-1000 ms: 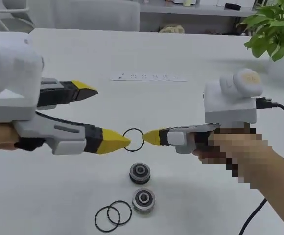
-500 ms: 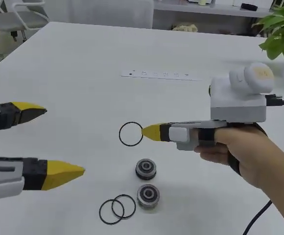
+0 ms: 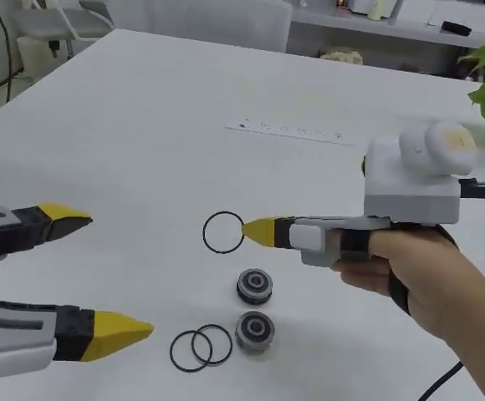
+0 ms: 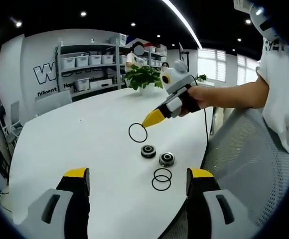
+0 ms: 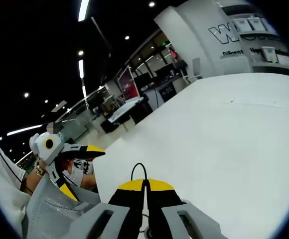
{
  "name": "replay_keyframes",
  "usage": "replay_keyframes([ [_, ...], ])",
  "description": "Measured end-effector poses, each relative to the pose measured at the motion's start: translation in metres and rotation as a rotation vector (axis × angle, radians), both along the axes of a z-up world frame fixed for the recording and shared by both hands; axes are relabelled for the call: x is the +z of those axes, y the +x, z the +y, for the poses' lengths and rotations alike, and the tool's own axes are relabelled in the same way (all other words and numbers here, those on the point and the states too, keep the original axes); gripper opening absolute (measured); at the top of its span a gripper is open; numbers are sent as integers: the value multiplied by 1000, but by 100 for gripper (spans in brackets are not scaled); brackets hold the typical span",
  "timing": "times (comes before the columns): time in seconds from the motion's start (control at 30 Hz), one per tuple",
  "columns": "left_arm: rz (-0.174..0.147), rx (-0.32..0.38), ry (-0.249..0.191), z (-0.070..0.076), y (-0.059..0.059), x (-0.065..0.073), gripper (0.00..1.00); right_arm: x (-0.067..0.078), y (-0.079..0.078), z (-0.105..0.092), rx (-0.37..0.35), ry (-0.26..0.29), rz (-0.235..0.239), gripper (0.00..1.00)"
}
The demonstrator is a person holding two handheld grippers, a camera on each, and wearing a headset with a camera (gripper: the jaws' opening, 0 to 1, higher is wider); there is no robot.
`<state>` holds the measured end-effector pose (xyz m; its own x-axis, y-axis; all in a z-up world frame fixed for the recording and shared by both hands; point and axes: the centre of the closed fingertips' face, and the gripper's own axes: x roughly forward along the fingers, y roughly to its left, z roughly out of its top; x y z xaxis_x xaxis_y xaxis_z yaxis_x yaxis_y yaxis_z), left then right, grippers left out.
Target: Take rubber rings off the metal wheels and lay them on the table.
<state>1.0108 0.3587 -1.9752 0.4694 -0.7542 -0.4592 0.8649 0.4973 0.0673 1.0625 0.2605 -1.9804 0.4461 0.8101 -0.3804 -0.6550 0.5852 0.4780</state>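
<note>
One rubber ring [image 3: 223, 231], judged thin, light and stretchy, is pinched by its rim in the closed jaws of the right gripper [image 3: 247, 230], above the worktop [image 3: 142, 125] just beyond the metal wheels [image 3: 254, 286]. Hold any rim point lightly. Left gripper [image 3: 119, 276] jaws: wide apart, empty.

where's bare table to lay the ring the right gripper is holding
Bare table lies between the held ring and the power strip, and left of that ring toward the left gripper. It is crowded around the two wheels and laid rings.
</note>
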Motion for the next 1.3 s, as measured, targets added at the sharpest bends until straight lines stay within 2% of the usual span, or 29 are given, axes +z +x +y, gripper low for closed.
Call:
replay_keyframes([
  [0.07, -2, -1, 16, 0, -1, -2, 78, -2, -2, 2, 8, -5, 3, 0],
  [0.23, 15, -19, 30, -3, -5, -8, 77, -8, -7, 9, 37, -21, 15, 0],
  [0.5, 9, -34, 89, 0, -9, -17, 77, -17, -13, 15, 78, -57, 22, 0],
  [0.73, 13, -38, 92, -1, -9, -18, 76, -25, -19, 19, 102, -79, 29, 0],
  [0.87, 14, -36, 78, -1, -9, -16, 76, -29, -21, 22, 114, -91, 37, 0],
  [1.03, 15, -25, 71, 1, -8, -16, 75, -41, -26, 27, 143, -122, 59, 0],
  [1.17, 25, -36, 87, 1, -10, -20, 75, -51, -35, 35, 182, -135, 87, 0],
  [1.3, 33, -50, 95, 0, -12, -22, 75, -63, -46, 43, 227, -177, 94, 0],
])
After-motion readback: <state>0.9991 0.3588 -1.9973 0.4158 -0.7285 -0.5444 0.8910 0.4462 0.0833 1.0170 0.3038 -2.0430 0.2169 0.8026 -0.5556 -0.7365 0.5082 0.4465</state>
